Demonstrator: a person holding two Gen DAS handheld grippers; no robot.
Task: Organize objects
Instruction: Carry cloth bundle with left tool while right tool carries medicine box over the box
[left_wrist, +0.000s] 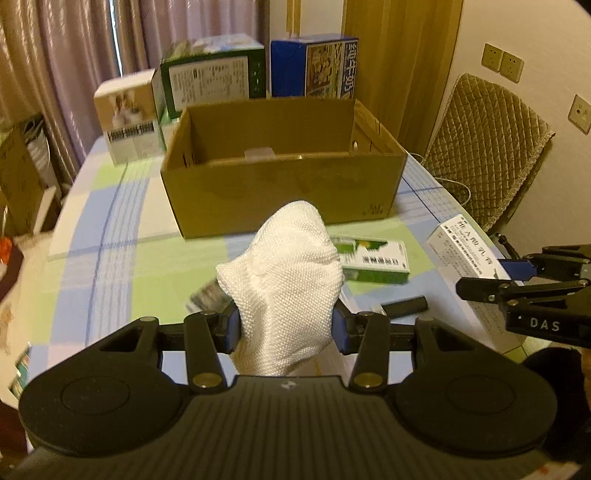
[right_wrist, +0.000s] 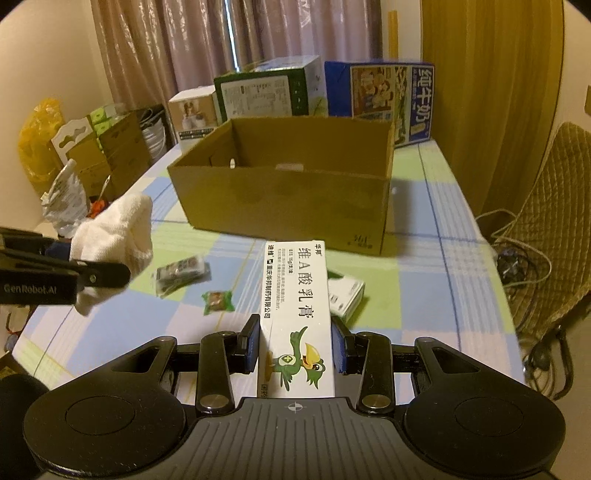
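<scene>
- We hold a white ointment carton (right_wrist: 297, 317) in the right hand-held gripper (right_wrist: 295, 345), its pads pressed on the two long sides; the carton's long axis runs straight ahead toward the open cardboard box (right_wrist: 284, 195).
- We hold a white knitted cloth (left_wrist: 284, 280), soft and bunched, in the left hand-held gripper (left_wrist: 286, 326), clamped on its lower part so that the loose top stands up in front of the box.
- From both grippers the box lies dead ahead, just beyond the held things; we judge the right one slightly nearer to it, though the fisheye views make that uncertain.
- The box is plain brown corrugated card, rectangular, open-topped, and what we see of its inside looks nearly bare.
- Before the box, on the worktop (right_wrist: 436, 280), lie a green-and-white flat carton (left_wrist: 373, 260), a clear crinkly packet (right_wrist: 181, 275) and a small green wrapped sweet (right_wrist: 218, 301), all apart from each other.
- A short black stick (left_wrist: 404, 306) lies nearer us than the green-and-white carton.
- Behind the box stand three printed cartons, the blue milk carton (right_wrist: 388, 98) at its right rear.
- The worktop wears a smooth checked cover of blue, green and lilac.
- We judge that the next move is to carry both things forward over the near wall and release them inside.
</scene>
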